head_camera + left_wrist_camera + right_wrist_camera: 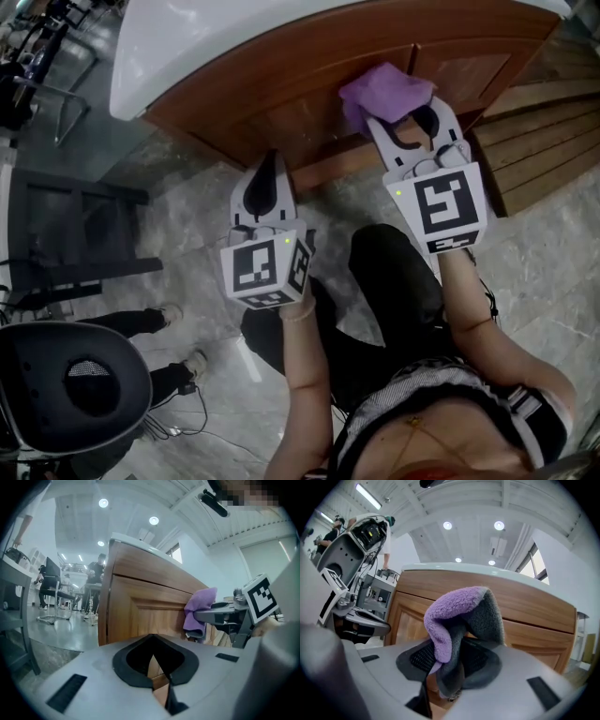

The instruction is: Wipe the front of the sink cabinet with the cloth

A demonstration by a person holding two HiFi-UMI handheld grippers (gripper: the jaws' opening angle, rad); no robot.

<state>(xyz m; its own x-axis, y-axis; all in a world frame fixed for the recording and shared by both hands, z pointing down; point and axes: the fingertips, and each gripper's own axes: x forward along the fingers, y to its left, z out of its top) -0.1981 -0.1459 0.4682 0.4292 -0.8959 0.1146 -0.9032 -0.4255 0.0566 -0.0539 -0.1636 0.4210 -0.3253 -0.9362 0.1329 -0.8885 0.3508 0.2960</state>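
Purple cloth (384, 92) is clamped in right gripper (409, 118), pressed to sink cabinet (281, 84) front; left gripper (270, 161) is held closed, empty.

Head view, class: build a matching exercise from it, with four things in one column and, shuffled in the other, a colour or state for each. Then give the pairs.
Things:
1. cloth
2. left gripper
3. right gripper
4. sink cabinet

Colours and states:
A. brown wood
B. shut, holding nothing
C. purple
D. shut on the cloth

Pairs: 1-C; 2-B; 3-D; 4-A
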